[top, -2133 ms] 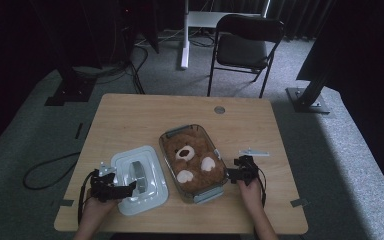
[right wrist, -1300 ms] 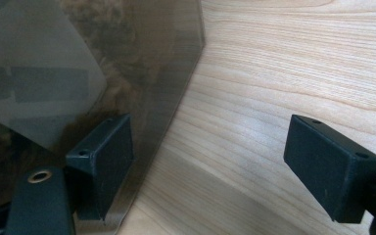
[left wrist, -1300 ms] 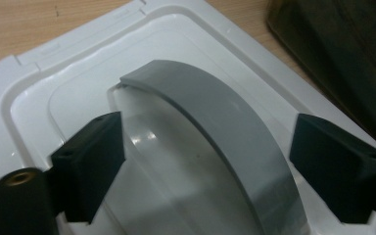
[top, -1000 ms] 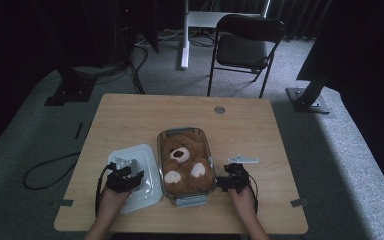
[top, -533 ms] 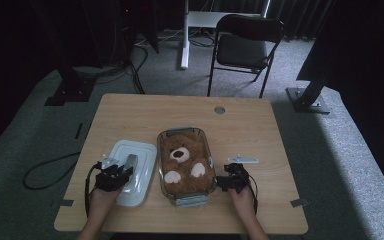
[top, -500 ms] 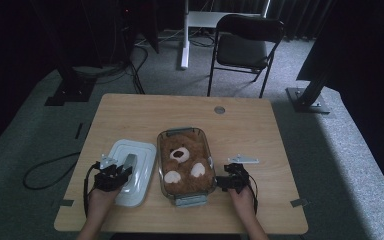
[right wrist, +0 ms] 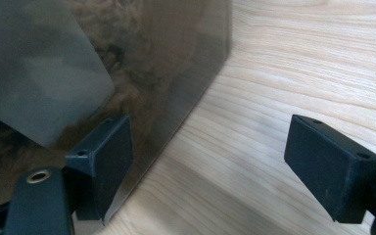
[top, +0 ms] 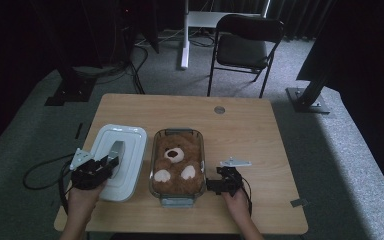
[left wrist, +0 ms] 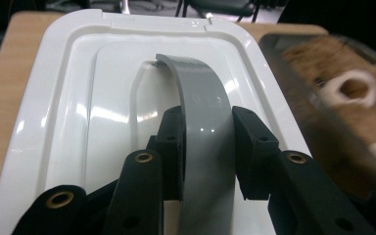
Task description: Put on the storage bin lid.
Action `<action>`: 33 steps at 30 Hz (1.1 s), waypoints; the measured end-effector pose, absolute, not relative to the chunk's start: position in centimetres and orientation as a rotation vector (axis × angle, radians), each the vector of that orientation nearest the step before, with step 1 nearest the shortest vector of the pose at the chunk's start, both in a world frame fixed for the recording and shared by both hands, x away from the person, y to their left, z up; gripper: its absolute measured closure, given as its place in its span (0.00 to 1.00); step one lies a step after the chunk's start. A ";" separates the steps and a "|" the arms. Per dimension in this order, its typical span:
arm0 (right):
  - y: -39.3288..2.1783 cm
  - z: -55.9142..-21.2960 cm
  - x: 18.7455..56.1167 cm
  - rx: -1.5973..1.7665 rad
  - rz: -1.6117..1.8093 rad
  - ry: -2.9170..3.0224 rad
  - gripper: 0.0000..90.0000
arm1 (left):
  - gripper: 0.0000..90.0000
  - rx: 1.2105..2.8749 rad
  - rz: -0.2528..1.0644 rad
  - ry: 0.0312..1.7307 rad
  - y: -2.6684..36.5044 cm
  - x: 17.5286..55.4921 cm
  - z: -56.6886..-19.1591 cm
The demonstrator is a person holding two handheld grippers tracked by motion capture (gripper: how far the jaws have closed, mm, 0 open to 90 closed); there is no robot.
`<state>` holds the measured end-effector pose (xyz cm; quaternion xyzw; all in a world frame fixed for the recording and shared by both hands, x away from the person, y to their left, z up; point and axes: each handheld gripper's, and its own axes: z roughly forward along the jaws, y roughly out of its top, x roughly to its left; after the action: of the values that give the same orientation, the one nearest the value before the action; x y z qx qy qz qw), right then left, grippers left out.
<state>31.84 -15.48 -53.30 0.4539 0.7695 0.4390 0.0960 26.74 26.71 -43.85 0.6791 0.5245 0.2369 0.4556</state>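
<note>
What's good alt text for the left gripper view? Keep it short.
The left hand-held gripper is clamped on the grey arched handle of a white plastic lid, seen close along its two black jaws. To the right, blurred, a brown teddy bear lies in a clear container, with the wooden table at the left edge.

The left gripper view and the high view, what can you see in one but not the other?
The left gripper view shows up close how the left gripper pinches the lid's grey handle between its black pads.

The high view takes in the whole wooden table, the right gripper at the clear container, the person's hands, a black chair and the grey carpet.

Both show the white lid, its handle, and the brown teddy bear lying in the container.
</note>
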 end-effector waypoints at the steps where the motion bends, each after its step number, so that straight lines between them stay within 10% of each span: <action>1: -15.2 -53.3 31.7 1.340 1.300 2.278 0.20 | 0.77 1.672 0.586 1.280 26.6 26.6 -43.5; 33: -11.8 -53.6 31.0 1.230 1.208 2.306 0.15 | 0.77 1.771 0.458 1.020 18.5 26.7 -40.4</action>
<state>31.01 -11.77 -53.59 0.4234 0.7941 0.4159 0.1310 26.67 18.48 -40.43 0.7323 0.4216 0.1896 0.5001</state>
